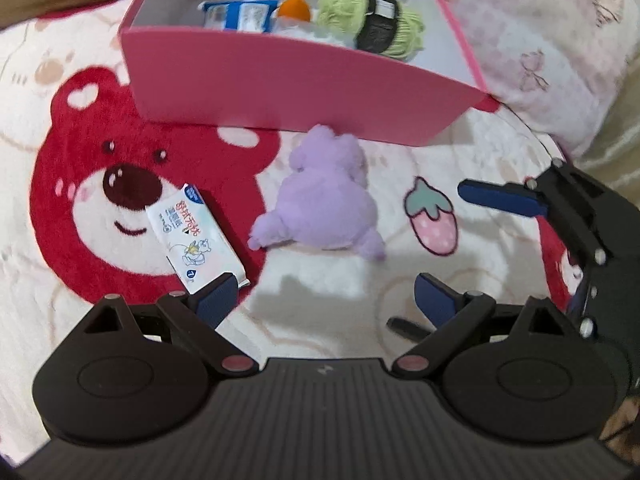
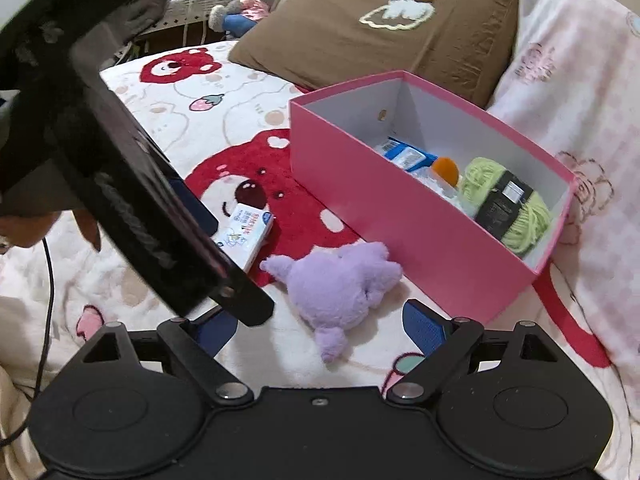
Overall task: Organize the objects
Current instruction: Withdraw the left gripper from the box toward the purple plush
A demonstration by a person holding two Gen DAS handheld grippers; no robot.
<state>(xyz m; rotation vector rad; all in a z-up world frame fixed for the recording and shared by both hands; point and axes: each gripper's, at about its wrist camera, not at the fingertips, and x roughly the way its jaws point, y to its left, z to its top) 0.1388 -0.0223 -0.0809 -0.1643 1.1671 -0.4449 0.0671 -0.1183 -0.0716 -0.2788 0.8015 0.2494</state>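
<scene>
A purple plush toy (image 1: pixel 324 208) lies on the bear-print blanket just in front of the pink box (image 1: pixel 280 80). A white tissue pack (image 1: pixel 192 236) lies left of it on the red bear face. My left gripper (image 1: pixel 326 300) hangs open above the blanket, short of the plush, with its left finger (image 1: pixel 216 300) at the pack's near corner. In the right wrist view my right gripper (image 2: pixel 320 330) is open, with the plush (image 2: pixel 340 280) just ahead between its fingers and untouched. The pack (image 2: pixel 246 232) lies beyond, partly hidden by the left gripper's black frame (image 2: pixel 132 184).
Inside the pink box (image 2: pixel 400 216) are green yarn (image 2: pixel 504 200), blue packets (image 2: pixel 404 154) and an orange object (image 2: pixel 446 170). A brown pillow (image 2: pixel 380 28) lies behind the box and a pink patterned quilt (image 2: pixel 580 80) to its right. The right gripper's blue finger (image 1: pixel 500 199) reaches in beside a strawberry print.
</scene>
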